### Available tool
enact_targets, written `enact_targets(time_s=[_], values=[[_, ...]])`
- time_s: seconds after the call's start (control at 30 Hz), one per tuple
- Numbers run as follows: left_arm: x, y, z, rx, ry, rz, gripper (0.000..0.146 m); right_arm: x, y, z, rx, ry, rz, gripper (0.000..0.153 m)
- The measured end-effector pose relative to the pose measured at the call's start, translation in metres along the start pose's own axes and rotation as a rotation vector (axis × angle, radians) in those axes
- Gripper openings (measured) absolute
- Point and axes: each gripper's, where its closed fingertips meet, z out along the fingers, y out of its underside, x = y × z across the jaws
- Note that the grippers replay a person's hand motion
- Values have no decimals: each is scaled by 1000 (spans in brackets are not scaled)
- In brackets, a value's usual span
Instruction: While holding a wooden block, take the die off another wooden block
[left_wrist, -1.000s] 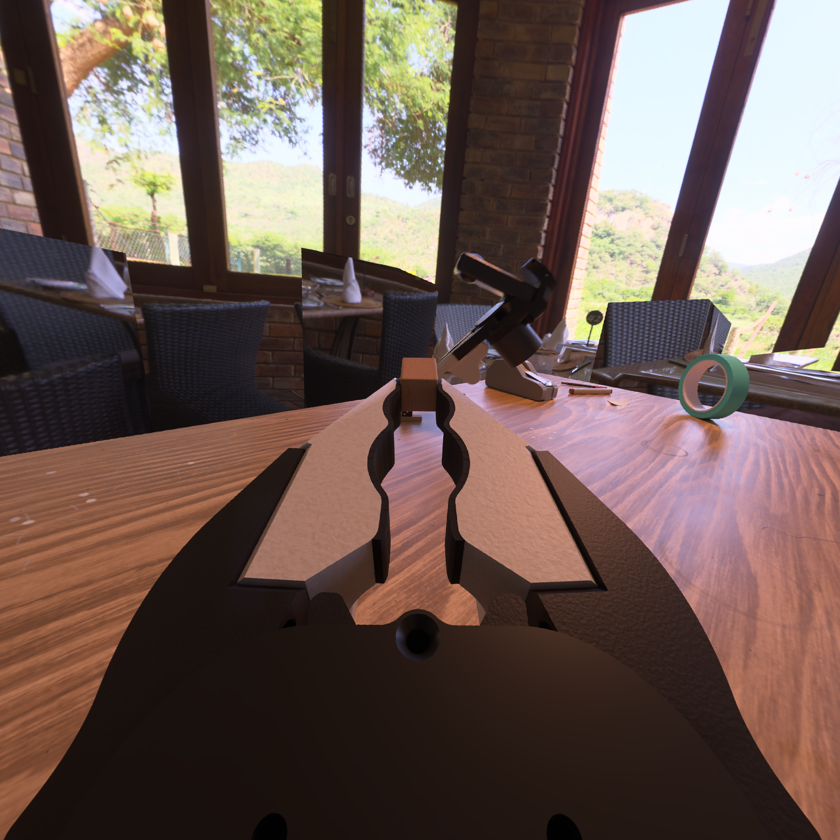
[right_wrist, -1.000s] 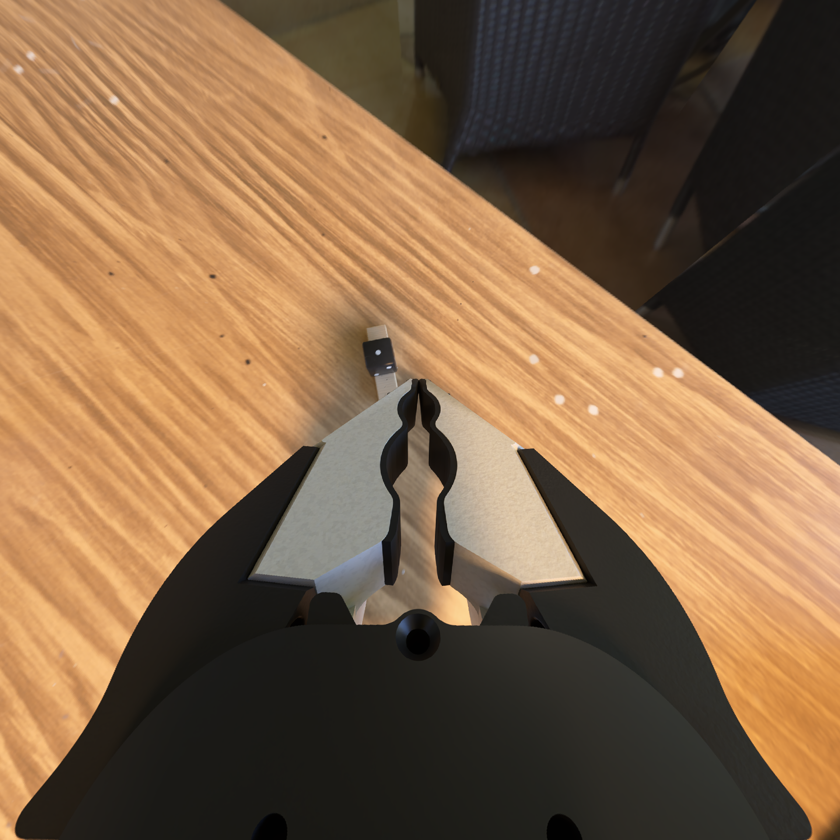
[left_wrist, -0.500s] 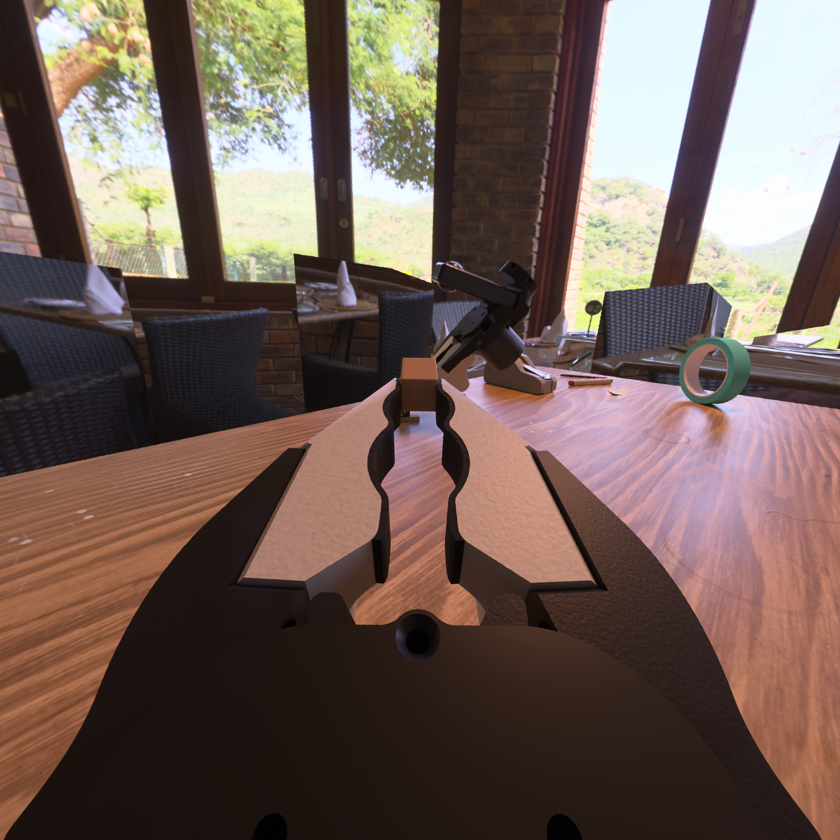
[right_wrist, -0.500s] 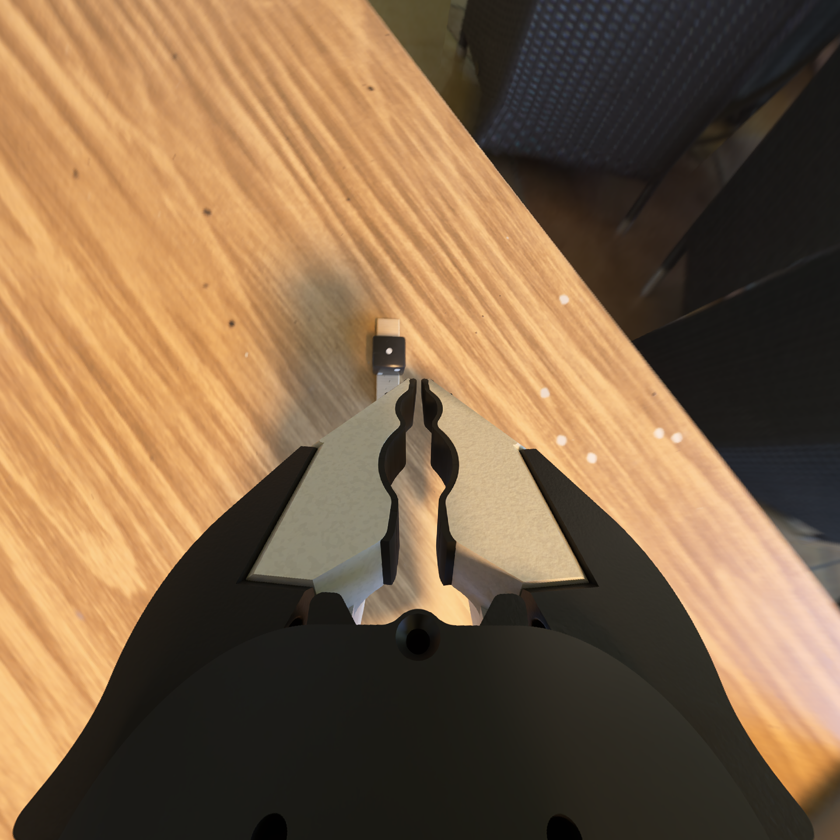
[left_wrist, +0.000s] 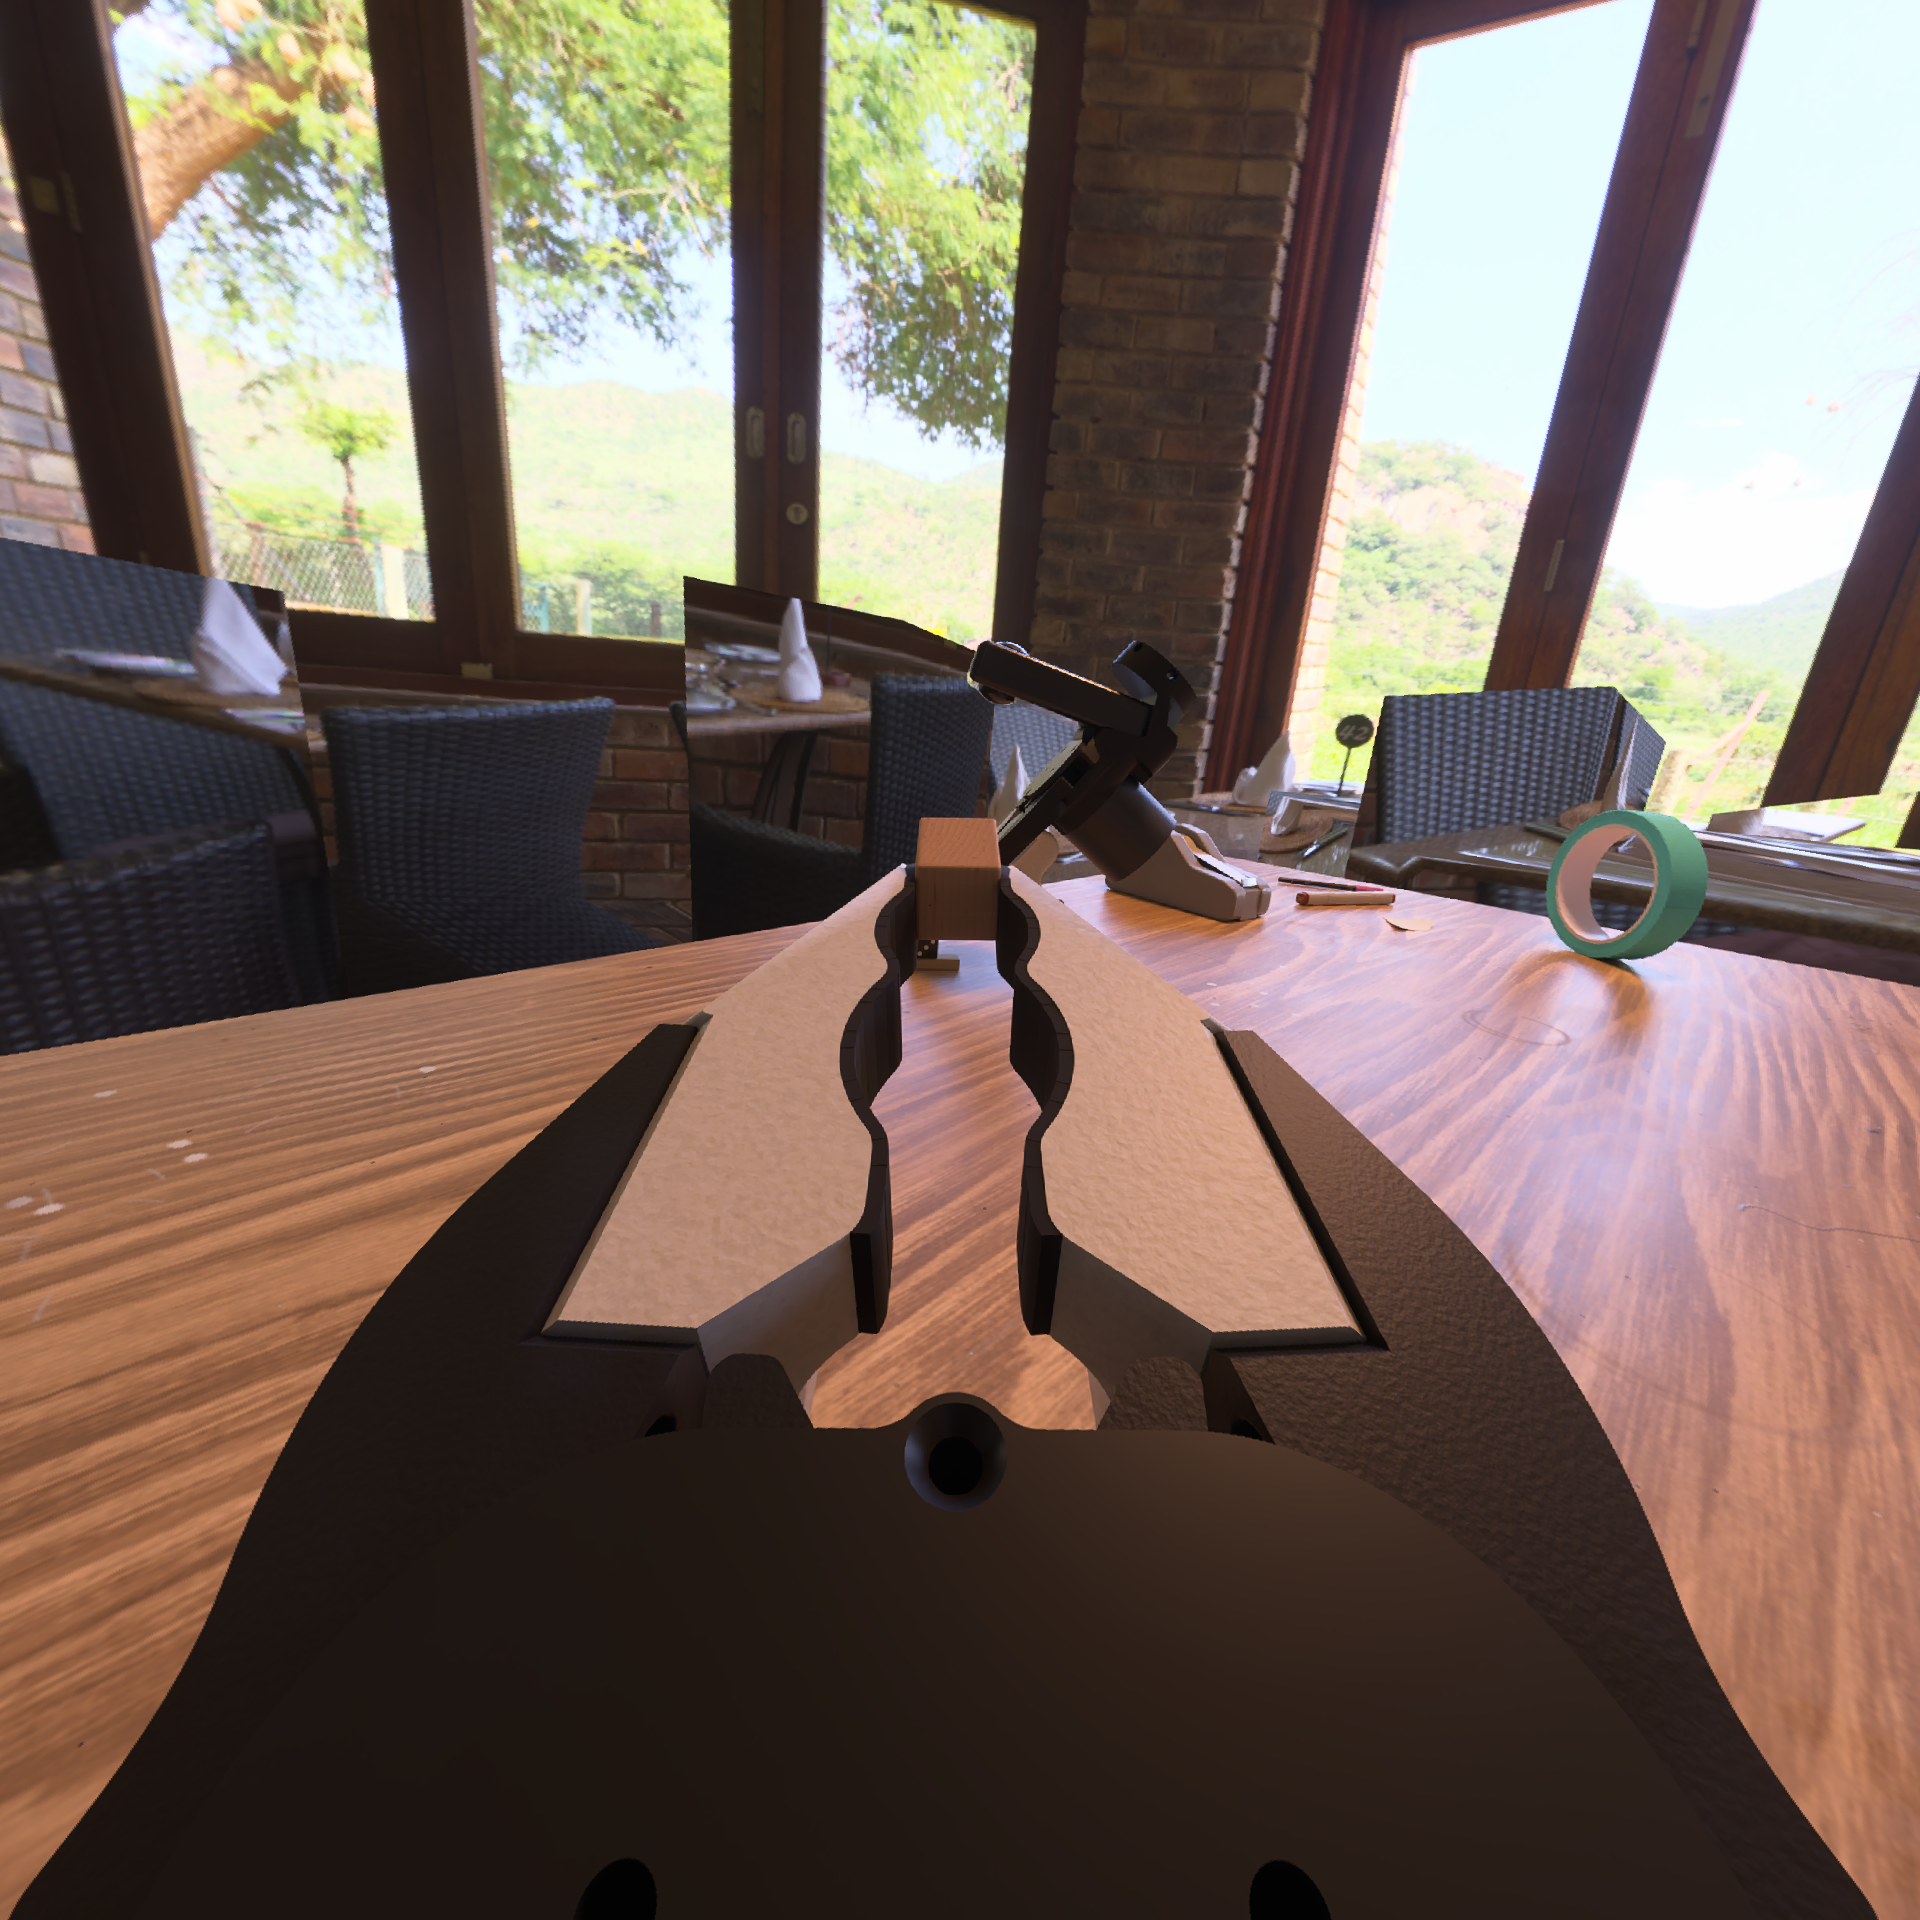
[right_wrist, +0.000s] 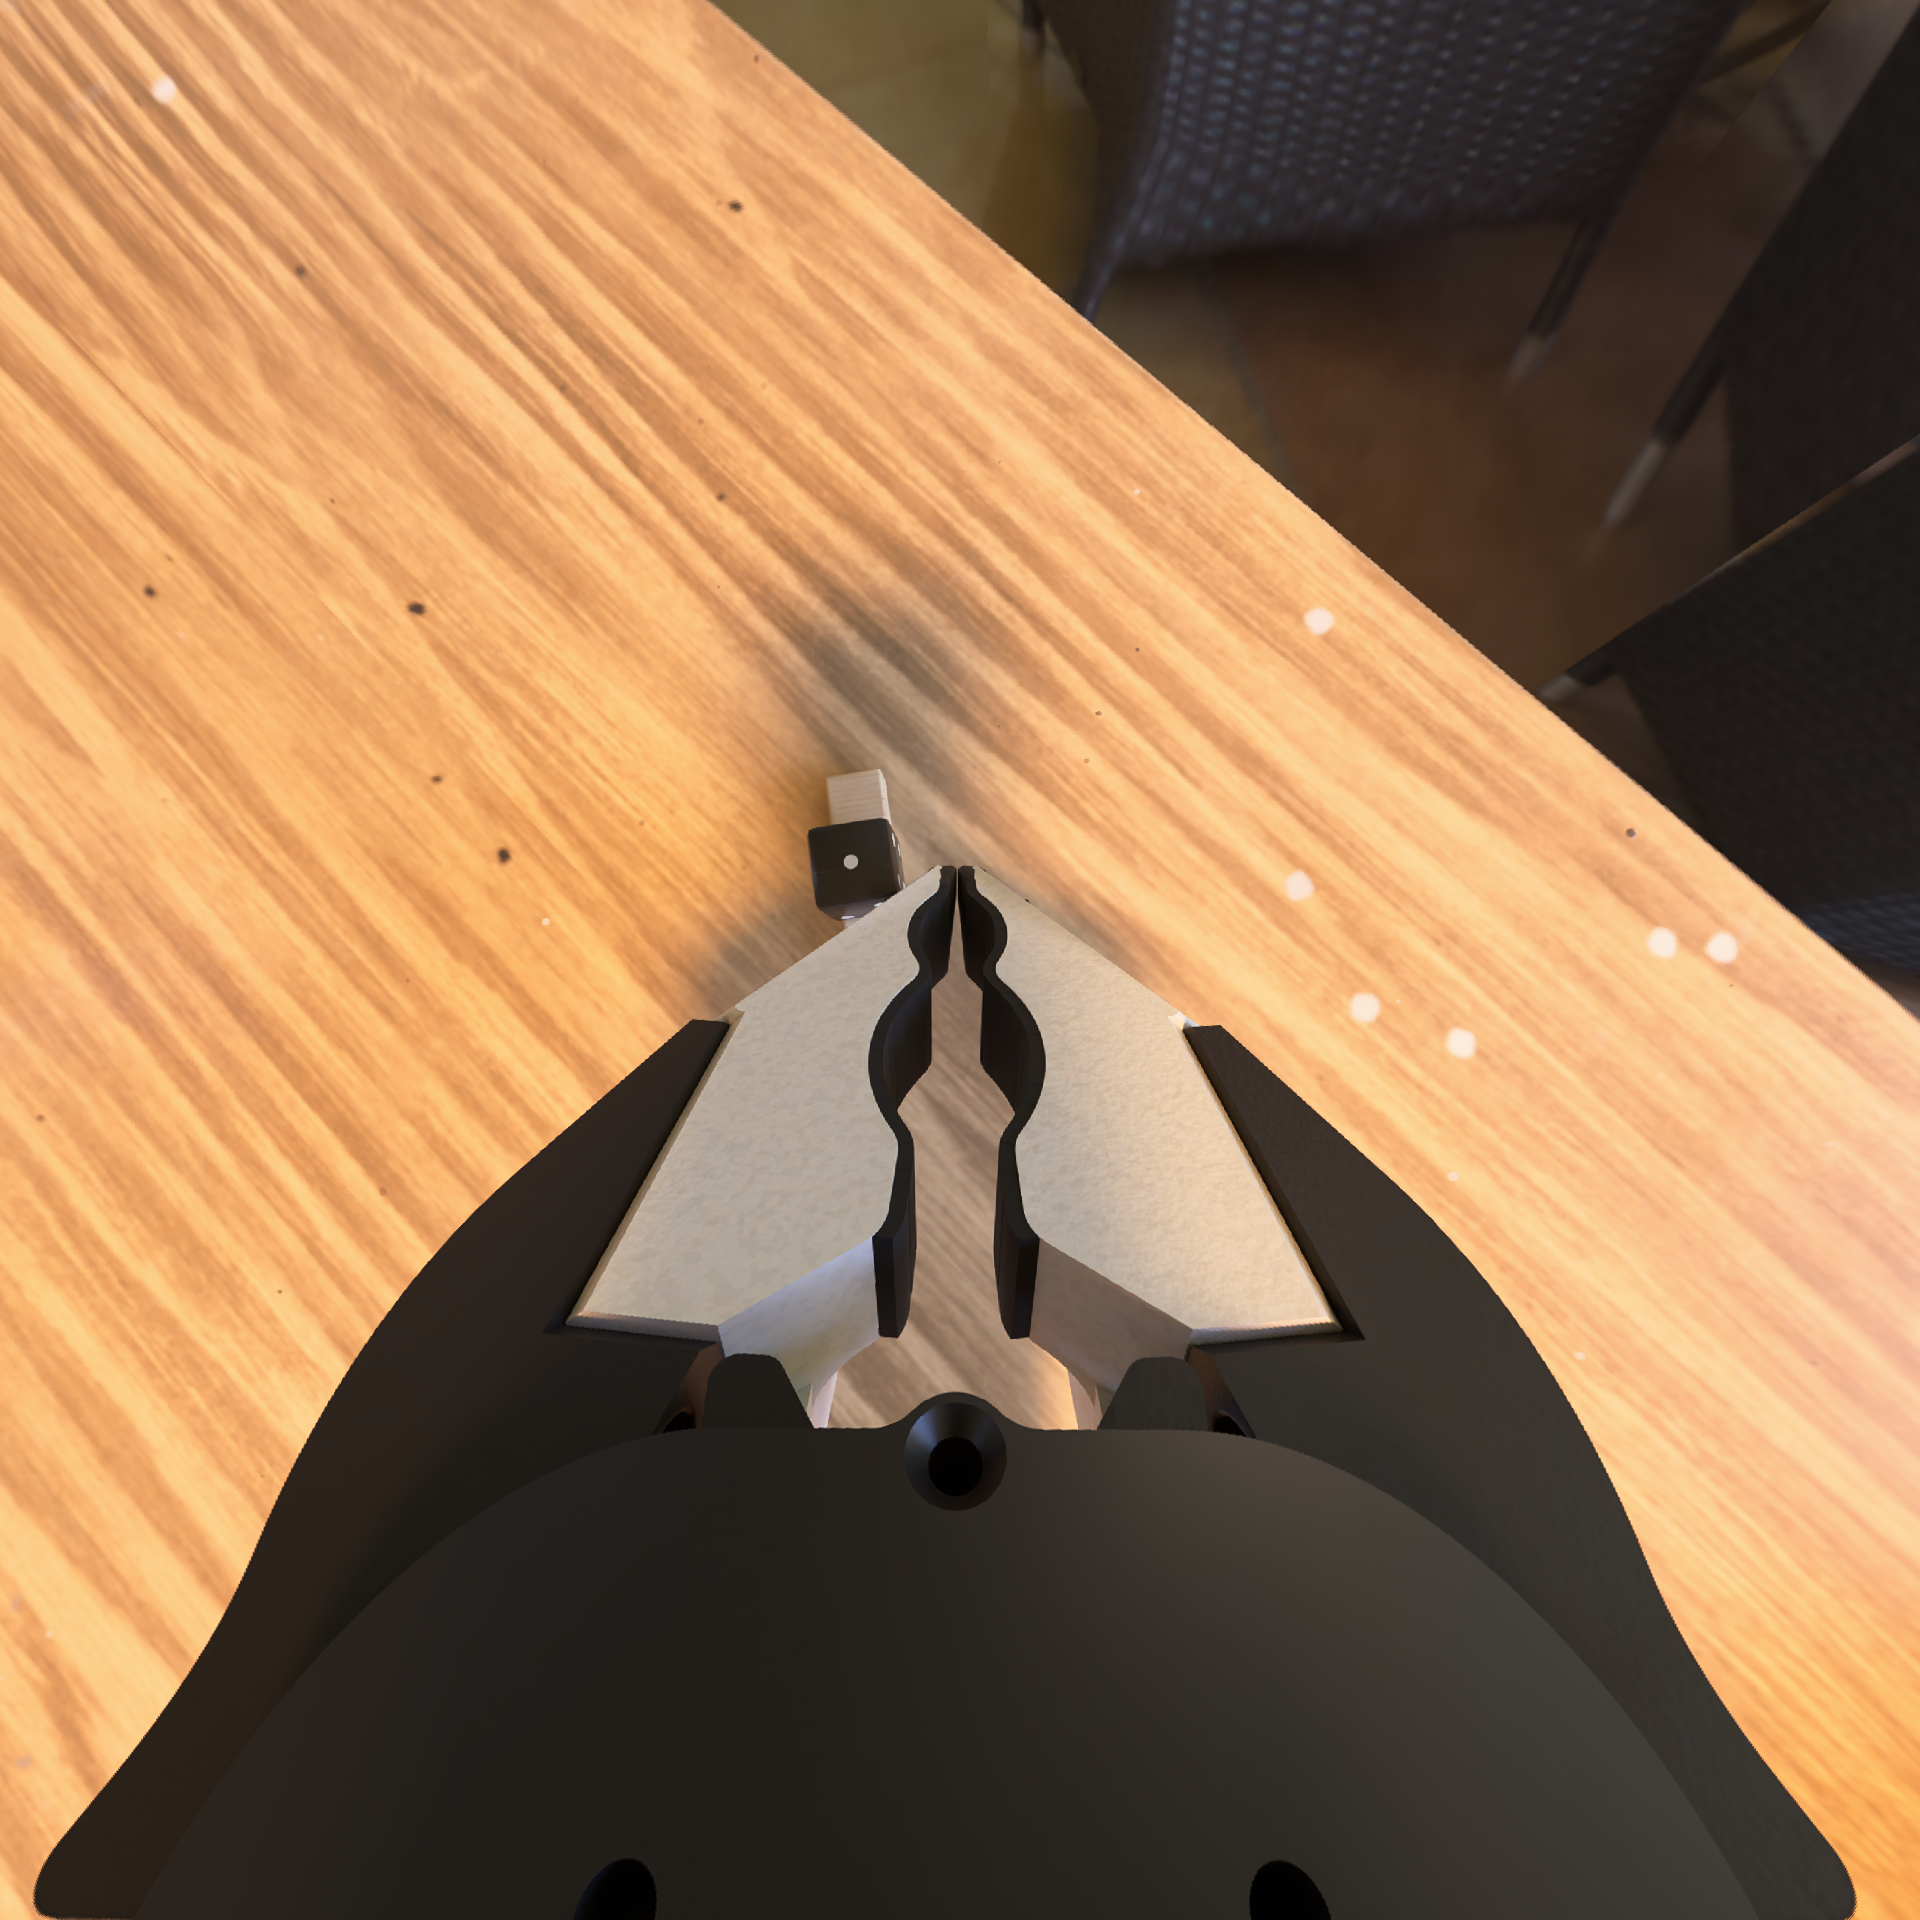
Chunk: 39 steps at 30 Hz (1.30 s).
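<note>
My left gripper (left_wrist: 958, 883) is shut on a light wooden block (left_wrist: 958, 873) and holds it above the table. Just under it, farther off, a small black die (left_wrist: 924, 949) sits on a flat pale wooden block (left_wrist: 938, 965). In the right wrist view the die (right_wrist: 854, 868) shows one white pip up and rests on that pale block (right_wrist: 857, 798). My right gripper (right_wrist: 956, 881) is shut and empty, its tips just right of the die and slightly above it. In the left wrist view it (left_wrist: 1029, 844) tilts down towards the die.
A green tape roll (left_wrist: 1626, 883) stands at the right of the wooden table (left_wrist: 1558, 1195). A grey tool (left_wrist: 1195, 883) and a pen (left_wrist: 1340, 897) lie behind the right gripper. The table edge (right_wrist: 1351, 540) runs diagonally close to the die, with dark wicker chairs (right_wrist: 1403, 125) beyond.
My right gripper has moved closer to the die, which now sits larger and just left of its shut tips. My left gripper still holds its block, nearly still.
</note>
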Motion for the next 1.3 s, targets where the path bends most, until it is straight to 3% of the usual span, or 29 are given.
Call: enact_targets(time_s=[0.33, 0.5, 0.73, 0.87, 1.13, 1.3], values=[[-1, -1, -1, 9, 1, -6, 14, -2, 5, -3, -126, -27, 38, 1], [0, -1, -1, 4, 6, -6, 14, -3, 12, -6, -118, -92, 42, 0], [0, -1, -1, 6, 5, -6, 14, -3, 15, -15, -23, -46, -14, 0], [0, -1, -1, 6, 4, -5, 14, -7, 2, -23, 79, -37, -149, 12], [1, -1, -1, 10, 7, 0, 14, -7, 13, -8, -41, -8, -272, 34], [0, -1, -1, 10, 7, -5, 14, -5, 12, -4, -77, 81, -350, 44]])
